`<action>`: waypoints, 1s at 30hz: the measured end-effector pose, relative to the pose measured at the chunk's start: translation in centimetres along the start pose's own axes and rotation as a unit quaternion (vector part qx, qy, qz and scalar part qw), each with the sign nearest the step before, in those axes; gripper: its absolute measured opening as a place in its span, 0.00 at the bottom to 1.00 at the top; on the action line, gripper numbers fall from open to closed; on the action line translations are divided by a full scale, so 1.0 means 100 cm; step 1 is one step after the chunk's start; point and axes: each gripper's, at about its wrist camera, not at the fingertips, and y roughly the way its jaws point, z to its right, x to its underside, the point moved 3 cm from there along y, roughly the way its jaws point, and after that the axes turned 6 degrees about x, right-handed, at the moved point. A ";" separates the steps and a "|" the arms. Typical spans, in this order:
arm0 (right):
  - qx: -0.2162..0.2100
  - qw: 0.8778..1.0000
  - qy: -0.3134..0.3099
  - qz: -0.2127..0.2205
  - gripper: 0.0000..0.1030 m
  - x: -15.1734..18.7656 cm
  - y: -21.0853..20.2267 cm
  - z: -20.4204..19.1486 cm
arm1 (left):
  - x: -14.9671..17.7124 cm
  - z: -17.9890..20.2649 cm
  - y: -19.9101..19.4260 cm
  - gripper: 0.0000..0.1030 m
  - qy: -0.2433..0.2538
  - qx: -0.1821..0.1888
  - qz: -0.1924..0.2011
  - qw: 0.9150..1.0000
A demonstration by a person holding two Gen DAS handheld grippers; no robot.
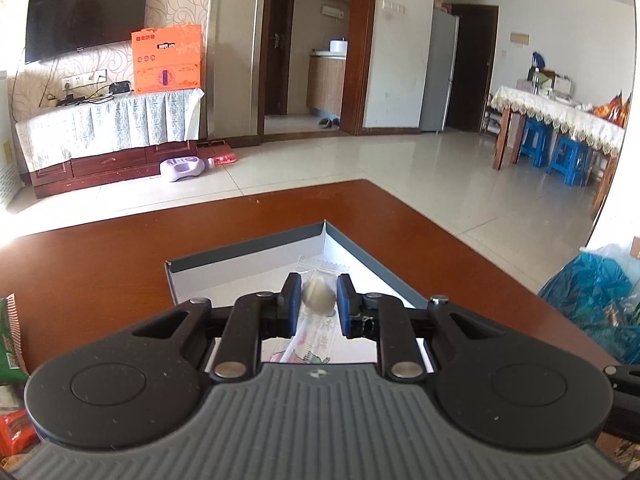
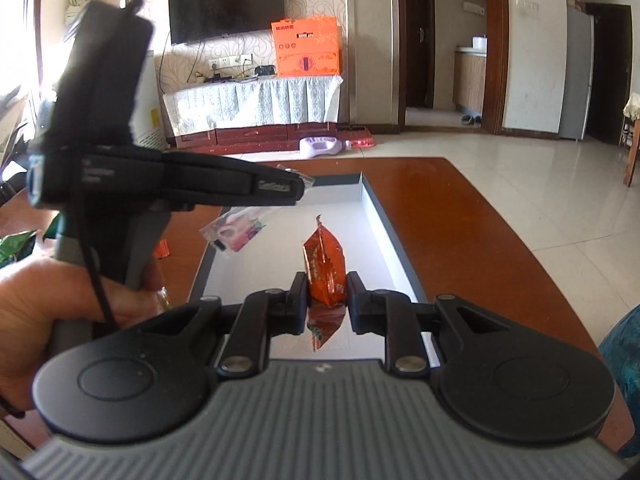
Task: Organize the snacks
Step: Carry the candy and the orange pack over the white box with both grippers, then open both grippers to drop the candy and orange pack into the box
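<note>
The left gripper (image 1: 318,300) is clamped on a clear-wrapped snack (image 1: 318,298), a pale round sweet inside a see-through packet whose printed tail hangs down toward 6 o'clock between the blue-padded fingers (image 1: 291,294). The packet hangs above a shallow open box (image 1: 248,248) with a white floor and grey walls, which lies on a reddish-brown table (image 1: 100,256). At 9 o'clock of the gripper, at the table's edge, lie a green snack packet (image 1: 10,340) and a red one (image 1: 16,428). At 3 o'clock, beyond the table, sits a blue plastic bag (image 1: 592,284).

The right gripper (image 2: 327,292) is closed on an orange snack packet (image 2: 324,268), held upright with its crimped top pointing to 12 o'clock and its lower end hanging below the fingers. It too hangs over the white floor of the box (image 2: 384,216), near the wall at 1 o'clock. In the right wrist view the left gripper (image 2: 298,190) reaches in from 10 o'clock, held by the person's hand (image 2: 60,304) at 8 o'clock, with its clear packet (image 2: 240,230) dangling over the box's left wall.

Farther out at 12 o'clock, across a pale tiled floor, stand a dark television (image 2: 226,8), an orange carton (image 2: 306,46) on a cloth-covered cabinet (image 2: 256,100), and a white-and-purple bottle (image 2: 324,146) lying on the floor.
</note>
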 end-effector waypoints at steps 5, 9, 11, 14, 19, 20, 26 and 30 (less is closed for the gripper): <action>-0.008 1.000 -0.013 -0.017 0.23 0.006 0.005 -0.005 | 0.006 -0.007 0.017 0.22 0.001 -0.002 -0.015 1.000; -0.009 0.999 -0.022 -0.024 0.23 0.011 0.005 -0.009 | 0.006 -0.007 0.023 0.23 0.003 -0.001 -0.021 1.000; -0.007 0.999 -0.023 -0.027 0.23 0.011 0.006 -0.010 | 0.006 -0.007 0.024 0.23 0.008 -0.001 -0.021 1.000; -0.005 0.999 -0.024 -0.030 0.23 0.013 0.006 -0.012 | 0.007 -0.007 0.024 0.23 0.015 -0.002 -0.020 1.000; -0.003 0.999 -0.027 -0.033 0.23 0.003 0.018 -0.015 | 0.011 -0.005 0.019 0.23 0.020 -0.002 -0.021 1.000; -0.003 0.999 -0.027 -0.033 0.23 0.003 0.019 -0.014 | 0.012 -0.006 0.020 0.23 0.020 -0.002 -0.022 1.000; 0.000 0.999 -0.030 -0.032 0.23 0.004 0.022 -0.016 | 0.013 0.000 0.018 0.23 0.021 -0.006 -0.026 0.999; 0.003 0.999 -0.029 -0.030 0.23 0.003 0.023 -0.016 | 0.014 0.000 0.019 0.26 0.022 -0.007 -0.029 0.999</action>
